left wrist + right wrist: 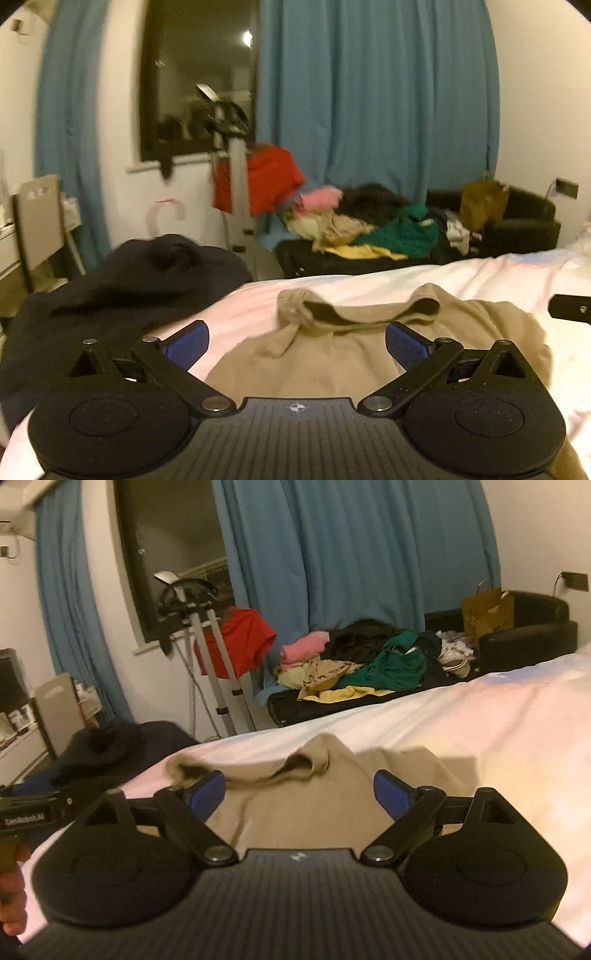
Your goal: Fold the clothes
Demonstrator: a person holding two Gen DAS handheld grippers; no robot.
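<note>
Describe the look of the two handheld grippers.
Both the left gripper and the right gripper are matte black, with a ribbed body, two round hubs, riveted link arms and blue ribbed pads on the jaws. White lettering marks the left one's side.

- A bed [480, 716] with a pale white-pink cover is carrying the clothes and is taking up the near part of both views.
- A beige garment [332, 354] is lying on the cover, its neckline facing away from the cameras and gaping open.
- A dark garment [122, 280] is lying crumpled at the bed's left edge, just beside the beige one; whether they are touching is not clear.
</note>
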